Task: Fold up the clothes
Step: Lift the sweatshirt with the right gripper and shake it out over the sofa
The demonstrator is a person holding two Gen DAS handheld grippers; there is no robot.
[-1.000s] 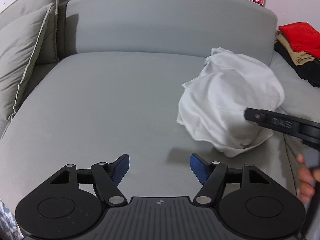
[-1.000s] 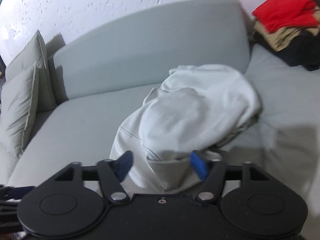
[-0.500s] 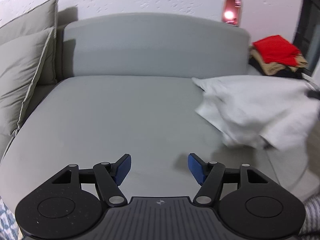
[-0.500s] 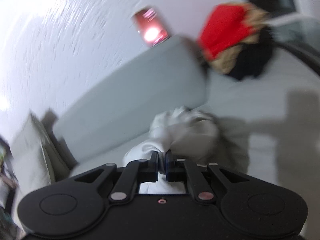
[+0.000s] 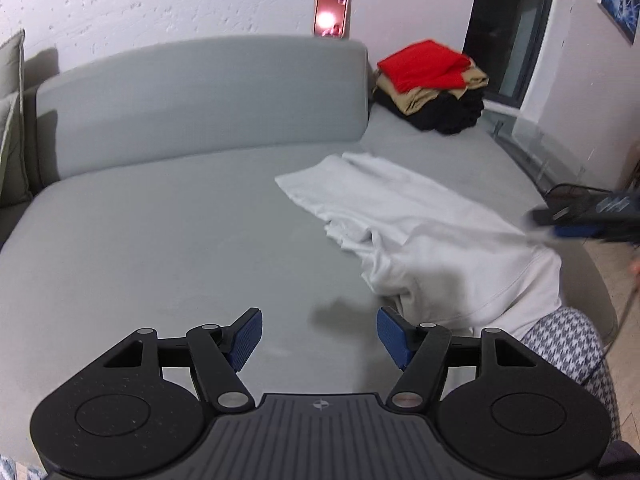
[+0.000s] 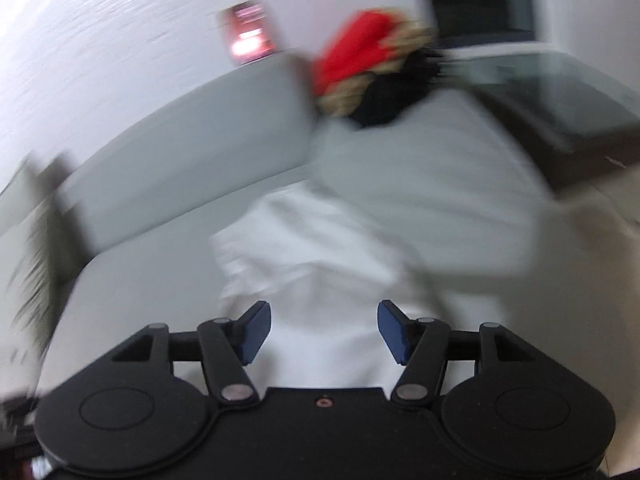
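Note:
A white garment (image 5: 420, 232) lies stretched out on the grey sofa seat (image 5: 160, 240), its near end hanging over the seat's front edge. My left gripper (image 5: 319, 338) is open and empty, low over the seat just left of the garment's near end. My right gripper (image 6: 324, 330) is open above the white garment (image 6: 320, 264); that view is motion-blurred. The right gripper also shows in the left wrist view (image 5: 580, 220) at the garment's right edge, blurred.
A pile of folded red, tan and black clothes (image 5: 432, 84) sits at the sofa's far right. The grey backrest (image 5: 200, 96) runs along the back, with cushions (image 5: 12, 128) at the left. A houndstooth cloth (image 5: 560, 344) is at the seat's front right.
The right gripper, shut on the garment half a second ago, has pulled it out flat toward the front right and opened. The left gripper stayed open and turned to the right.

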